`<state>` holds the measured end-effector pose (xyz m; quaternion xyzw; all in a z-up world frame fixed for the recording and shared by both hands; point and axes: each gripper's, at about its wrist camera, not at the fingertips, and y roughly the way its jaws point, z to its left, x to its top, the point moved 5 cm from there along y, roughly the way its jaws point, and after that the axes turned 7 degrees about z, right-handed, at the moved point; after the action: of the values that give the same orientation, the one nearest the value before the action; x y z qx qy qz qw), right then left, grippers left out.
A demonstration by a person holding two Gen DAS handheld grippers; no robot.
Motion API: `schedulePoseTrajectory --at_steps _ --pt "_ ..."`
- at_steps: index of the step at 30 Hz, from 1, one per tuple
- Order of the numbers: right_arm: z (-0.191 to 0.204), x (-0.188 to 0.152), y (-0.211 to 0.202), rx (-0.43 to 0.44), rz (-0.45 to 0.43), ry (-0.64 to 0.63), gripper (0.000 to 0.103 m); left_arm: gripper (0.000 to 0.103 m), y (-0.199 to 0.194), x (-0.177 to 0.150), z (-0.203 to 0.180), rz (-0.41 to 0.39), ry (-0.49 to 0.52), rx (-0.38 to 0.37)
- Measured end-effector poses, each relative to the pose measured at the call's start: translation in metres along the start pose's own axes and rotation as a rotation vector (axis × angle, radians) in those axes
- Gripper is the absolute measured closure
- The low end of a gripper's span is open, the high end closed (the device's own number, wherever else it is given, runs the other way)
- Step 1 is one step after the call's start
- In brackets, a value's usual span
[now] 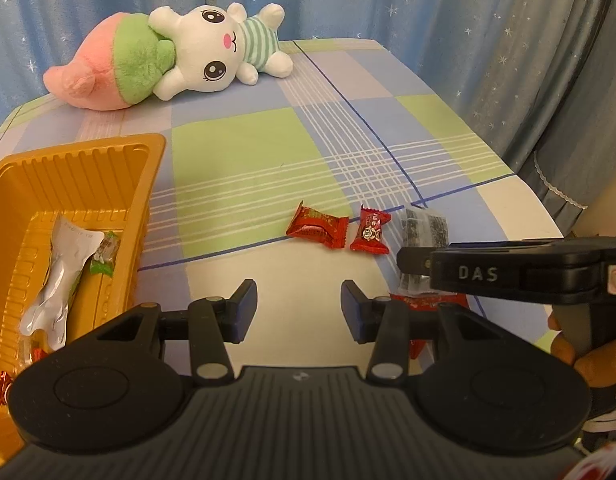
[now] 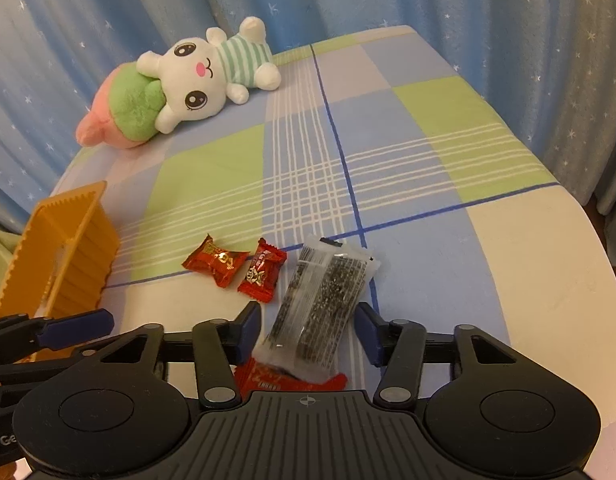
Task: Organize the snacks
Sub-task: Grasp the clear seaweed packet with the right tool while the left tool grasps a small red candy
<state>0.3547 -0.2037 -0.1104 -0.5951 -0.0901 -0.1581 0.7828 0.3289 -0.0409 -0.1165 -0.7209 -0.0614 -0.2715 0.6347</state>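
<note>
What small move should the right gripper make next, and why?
Probably close the right gripper on the clear sesame packet. Its open fingers already sit on both sides of the packet, which lies on the tablecloth outside the orange tray, partly over a red wrapper.

clear seaweed pack [image 2: 322, 312] w/ dark strips inside lies flat on the tabletop, long axis running away from cam, near end resting on a red wrapper [image 2: 287, 380] that's mostly hidden under it. two red candies just left of it, side by side, nearly touching: the left candy [image 2: 215, 261] w/ gold print, the right candy [image 2: 262, 271] w/ white print, both flat w/ crimped ends. orange ribbed tray [image 1: 87, 160] at far left holds a crumpled silver wrapper [image 1: 57, 280] and a green-white candy [image 1: 105, 254] beside it; small red bits at tray's near end, can't tell what.
</note>
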Motion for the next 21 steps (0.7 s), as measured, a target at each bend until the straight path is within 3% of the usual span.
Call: schedulePoseTrajectory --at_steps 4,8,11,17,21 --pt "0.001 0.002 0.005 -0.018 -0.012 -0.026 0.054 0.061 0.005 0.004 -0.001 0.001 0.008 -0.001" --pt "0.002 0.003 0.007 -0.061 -0.023 -0.097 0.064 0.061 0.009 0.009 -0.006 -0.005 0.030 -0.013" --pt "-0.004 0.005 0.006 -0.096 -0.037 -0.120 0.064 0.061 0.012 0.014 -0.014 -0.013 0.054 -0.026" --pt "-0.032 0.008 -0.001 -0.122 -0.055 -0.072 0.064 0.062 0.022 0.026 -0.036 -0.036 0.125 -0.066" --pt "-0.047 0.007 -0.007 -0.125 -0.061 -0.041 0.064 0.071 0.035 0.033 -0.048 -0.034 0.172 -0.076"
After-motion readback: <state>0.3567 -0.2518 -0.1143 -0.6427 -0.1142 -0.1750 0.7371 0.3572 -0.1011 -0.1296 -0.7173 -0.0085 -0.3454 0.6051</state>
